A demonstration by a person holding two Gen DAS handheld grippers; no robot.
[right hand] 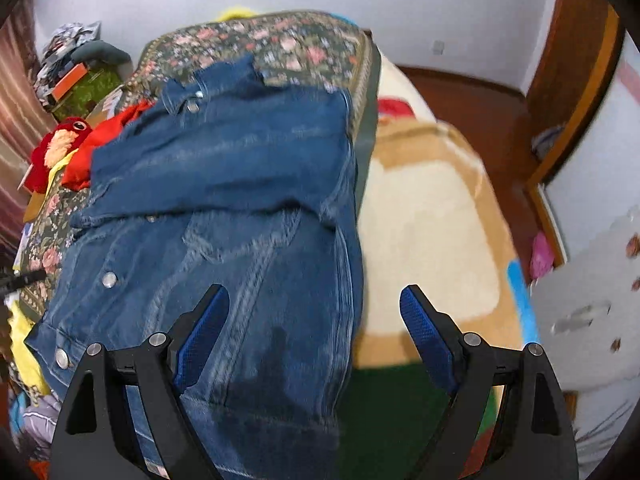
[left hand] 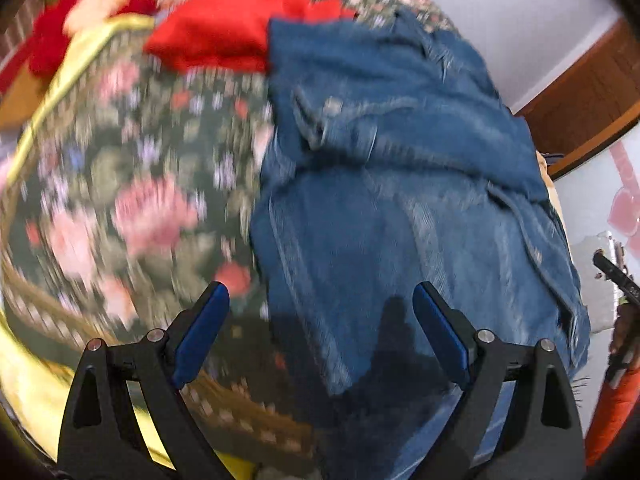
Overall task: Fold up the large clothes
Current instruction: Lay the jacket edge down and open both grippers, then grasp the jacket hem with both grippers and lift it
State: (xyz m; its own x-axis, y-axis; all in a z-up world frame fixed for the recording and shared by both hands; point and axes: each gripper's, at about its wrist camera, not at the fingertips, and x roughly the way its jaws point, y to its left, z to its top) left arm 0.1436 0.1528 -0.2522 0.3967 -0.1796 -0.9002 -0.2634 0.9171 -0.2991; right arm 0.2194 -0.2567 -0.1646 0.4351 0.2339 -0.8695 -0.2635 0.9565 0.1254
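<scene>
A blue denim jacket lies partly folded on a dark floral bedspread, filling the centre and right of the left wrist view. Its upper part is doubled over the lower panel, with a fold ridge running across the middle of the frame. The left gripper sits at the bottom of that view with its blue-padded fingers spread wide, holding nothing; one finger is over the floral cloth, the other over the denim. The picture is smeared by motion blur.

In the right wrist view the jacket occupies the centre and left, metal snap buttons showing along its lower left edge. The right gripper is at the bottom of the frame, its fingers likewise wide apart and empty, one above the denim and one above a beige and cream blanket at right.

A red garment lies at the upper left of the left view, touching the jacket's top edge, and a red plush toy sits at mid-left of the right view
</scene>
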